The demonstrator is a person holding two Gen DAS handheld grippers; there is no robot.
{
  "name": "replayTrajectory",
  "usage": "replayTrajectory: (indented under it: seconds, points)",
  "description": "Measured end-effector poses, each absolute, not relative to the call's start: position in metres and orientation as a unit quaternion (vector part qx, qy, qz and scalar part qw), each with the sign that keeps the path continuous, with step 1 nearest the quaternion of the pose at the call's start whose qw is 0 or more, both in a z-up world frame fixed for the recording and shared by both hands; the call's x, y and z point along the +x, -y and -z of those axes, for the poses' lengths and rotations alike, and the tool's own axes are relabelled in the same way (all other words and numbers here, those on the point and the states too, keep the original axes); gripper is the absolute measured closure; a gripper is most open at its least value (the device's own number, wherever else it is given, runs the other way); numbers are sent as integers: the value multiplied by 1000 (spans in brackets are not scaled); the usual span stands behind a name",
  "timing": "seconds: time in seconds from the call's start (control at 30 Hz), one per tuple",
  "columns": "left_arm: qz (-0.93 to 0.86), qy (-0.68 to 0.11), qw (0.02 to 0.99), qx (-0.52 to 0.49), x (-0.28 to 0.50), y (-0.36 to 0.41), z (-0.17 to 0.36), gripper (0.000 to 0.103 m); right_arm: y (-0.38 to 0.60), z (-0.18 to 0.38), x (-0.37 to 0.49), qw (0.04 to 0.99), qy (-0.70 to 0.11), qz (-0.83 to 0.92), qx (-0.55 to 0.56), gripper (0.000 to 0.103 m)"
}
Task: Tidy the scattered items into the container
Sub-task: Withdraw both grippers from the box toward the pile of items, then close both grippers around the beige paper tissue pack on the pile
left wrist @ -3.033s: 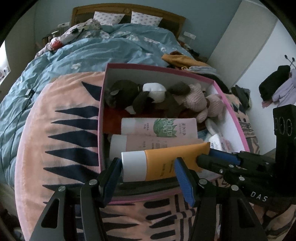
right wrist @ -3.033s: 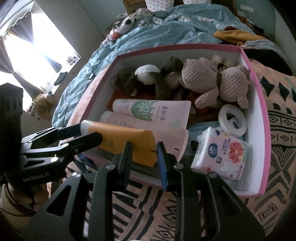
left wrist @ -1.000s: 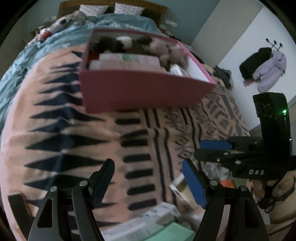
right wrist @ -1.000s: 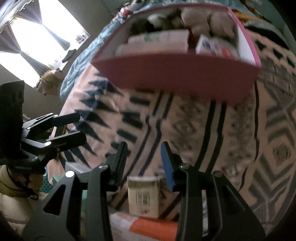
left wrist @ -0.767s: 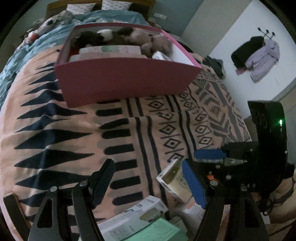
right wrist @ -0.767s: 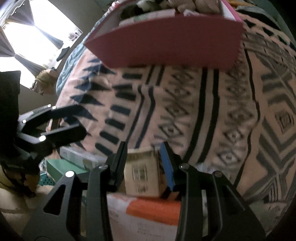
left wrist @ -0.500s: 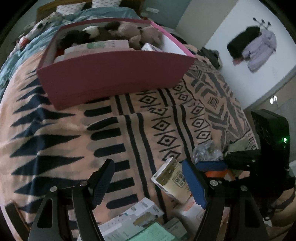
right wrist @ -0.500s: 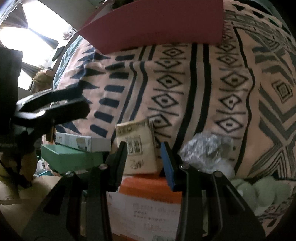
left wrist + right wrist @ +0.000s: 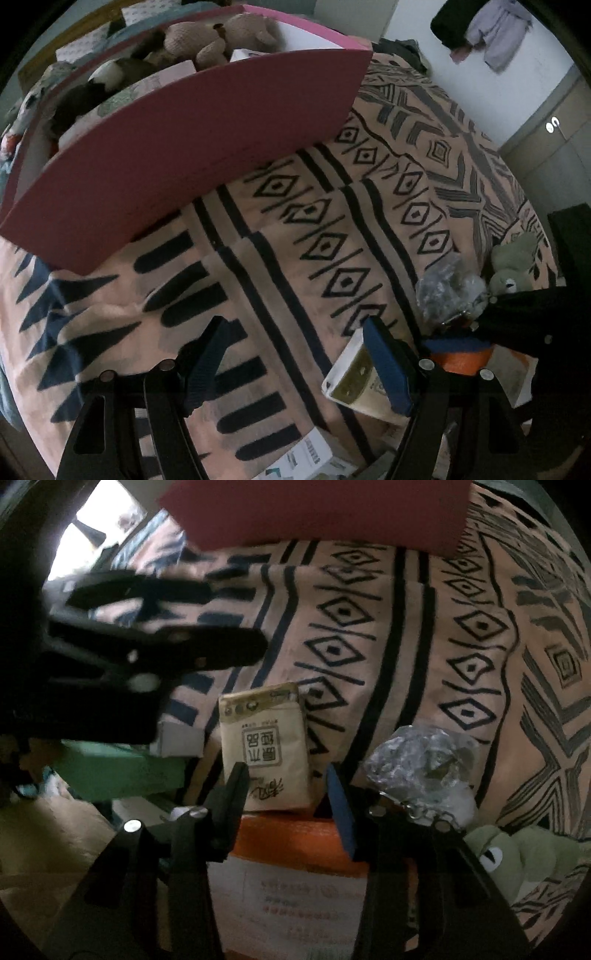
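L to R across the near edge of the bed, right-wrist view: the left gripper (image 9: 236,642) hangs over a green box (image 9: 110,771) and a white carton (image 9: 181,740); then a beige tissue pack (image 9: 264,749), a crinkled silver bag (image 9: 421,771), and a green frog plush (image 9: 517,853) at far right. An orange-and-white mailer (image 9: 295,864) lies under the pack's near end. The pink container (image 9: 192,147) sits further up the patterned blanket (image 9: 332,206), well apart from this pile, already holding plush toys and tubes.

Left gripper (image 9: 295,354): fingers (image 9: 388,365) wide apart, nothing between them but blanket; the tissue pack (image 9: 354,384) is just outside its right finger, so not lined up on anything yet.

Right gripper (image 9: 284,794): fingers opening right now, the pack's near end sits between them, pads not pressing on it yet, so no grip.

Step in hand, as I read it: right gripper picks the tissue pack. To do it well:
- Let the fingers get wider than the pack before going down, else a tip lands on top and shoves it.
- Go lower so the pads span the pack's mid-width, not just the near edge; it's soft, an end grip prob lets it droop or slip.
- Keep the tips off the mailer beneath, or both come up together.
- Squeeze gently; pack will compress.
- Keep the left gripper clear. It's close on the left; better it goes for the white carton or green box separately.
- Then lift well above the container wall before carrying over.
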State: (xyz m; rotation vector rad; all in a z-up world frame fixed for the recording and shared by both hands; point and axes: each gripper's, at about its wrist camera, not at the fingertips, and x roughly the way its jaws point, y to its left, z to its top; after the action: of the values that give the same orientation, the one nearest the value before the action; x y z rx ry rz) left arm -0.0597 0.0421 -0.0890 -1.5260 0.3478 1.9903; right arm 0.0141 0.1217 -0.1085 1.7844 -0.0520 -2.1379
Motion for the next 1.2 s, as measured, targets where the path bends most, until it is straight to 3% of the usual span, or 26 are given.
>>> replayTrajectory:
  seconds: [0.4, 0.57, 0.77, 1.2]
  points:
    - [-733, -82, 299, -606, -71, -26, 98, 26, -105, 115, 13, 230, -18, 735, 638, 52]
    - [-735, -69, 302, -604, -72, -23, 97, 26, -105, 103, 5, 247, -60, 740, 622, 63]
    - [-734, -50, 298, -608, -74, -18, 98, 26, -119, 87, -23, 224, -97, 763, 599, 66]
    - [-746, -78, 297, -591, -86, -31, 95, 26, -172, 89, -1, 152, 133, 769, 607, 66]
